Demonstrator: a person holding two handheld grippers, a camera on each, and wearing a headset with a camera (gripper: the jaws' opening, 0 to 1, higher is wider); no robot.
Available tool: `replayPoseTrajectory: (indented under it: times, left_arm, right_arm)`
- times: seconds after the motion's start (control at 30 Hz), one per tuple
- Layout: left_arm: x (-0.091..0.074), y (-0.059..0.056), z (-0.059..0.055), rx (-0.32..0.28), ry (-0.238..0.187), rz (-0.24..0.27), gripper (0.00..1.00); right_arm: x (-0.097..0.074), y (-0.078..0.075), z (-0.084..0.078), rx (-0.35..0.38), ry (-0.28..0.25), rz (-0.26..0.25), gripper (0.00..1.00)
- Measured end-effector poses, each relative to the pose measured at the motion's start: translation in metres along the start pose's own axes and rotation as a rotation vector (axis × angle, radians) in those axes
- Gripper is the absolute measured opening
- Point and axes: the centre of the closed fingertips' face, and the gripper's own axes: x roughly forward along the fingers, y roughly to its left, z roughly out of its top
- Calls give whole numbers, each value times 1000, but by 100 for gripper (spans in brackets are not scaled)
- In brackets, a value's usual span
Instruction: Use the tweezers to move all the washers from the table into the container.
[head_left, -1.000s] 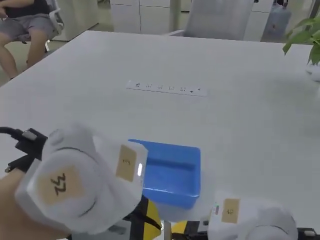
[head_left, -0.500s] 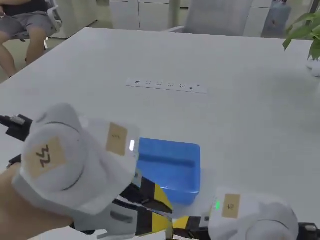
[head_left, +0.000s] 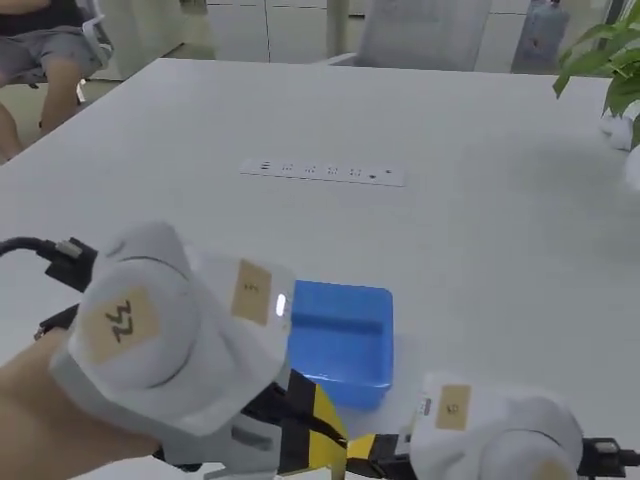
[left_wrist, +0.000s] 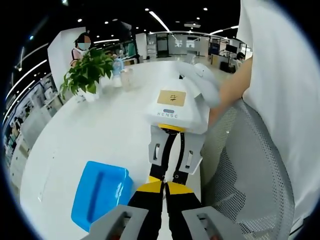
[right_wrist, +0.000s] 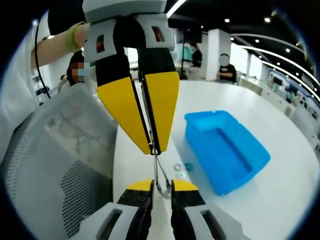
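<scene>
1. We hold the left gripper (right_wrist: 152, 149) and the right gripper (right_wrist: 161, 186) nose to nose at the near edge of the table (right_wrist: 270, 210); they meet there so both can reach the tweezers (right_wrist: 157, 167).
2. The left jaws are pressed together on one end of the tweezers; that grip keeps the thin tool from falling.
3. The right jaws stand close on each side of the other end, with a small gap; we cannot tell if they squeeze the tool; we think they sit there so a squeeze would pinch the tips together.
4. The tweezers are low over the table; that makes sense, since the washers (right_wrist: 177, 167) lie there.
5. We see two small washers on the table, just beside the near side of the container (right_wrist: 250, 172); they are close to the tweezers but apart from them; the blue container looks bare inside.
6. The container sits just on the far side of the grippers; we think it is close so each washer has a short trip.
7. We judge the job is at its start; next the tips must come down over a washer; the rings are thin and flat, so they could slip.
</scene>
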Motion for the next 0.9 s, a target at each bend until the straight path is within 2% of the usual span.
replayPoseTrajectory:
  times: [0.17, 0.27, 0.4, 0.47, 0.53, 0.6, 0.73, 0.77, 0.8, 0.83, 0.87, 0.9]
  left_arm:
    - [1, -3, -1, -10, -4, -10, 0]
    - [2, -2, -3, -13, 2, -19, 0]
    - [3, -1, -2, -19, 0, -20, 0]
    - [3, -1, 0, -39, -18, -20, 8]
    - [1, 1, 7, -94, -71, 2, 15]
    - [-2, 3, 10, -121, -111, 32, 18]
    - [-16, 8, 14, -268, -249, 118, 24]
    - [-23, 11, 13, -315, -296, 159, 28]
    - [-29, 13, 10, -349, -319, 189, 32]
    - [-37, 17, 5, -391, -347, 241, 36]
    - [-43, 19, 0, -417, -356, 282, 39]
    - [-52, 22, -9, -450, -362, 344, 43]
  right_arm:
    - [-1, 0, 8, 8, -44, 9, 13]
    - [0, 2, 8, 2, -40, 17, 7]
    - [-1, 0, 6, 14, -39, 12, 6]
    - [-2, -5, 4, 36, -40, -2, 5]
    - [-4, -7, 2, 96, -47, 0, 4]
    - [-4, -9, 1, 110, -48, 1, 4]
    - [-3, -8, 2, 112, -49, -3, 4]
    - [-3, -8, 2, 116, -51, -6, 4]
    - [-3, -8, 3, 119, -53, -7, 4]
    - [-3, -9, 3, 131, -56, -8, 4]
    - [-3, -9, 3, 138, -56, -11, 4]
    - [-3, -10, 3, 146, -59, -9, 4]
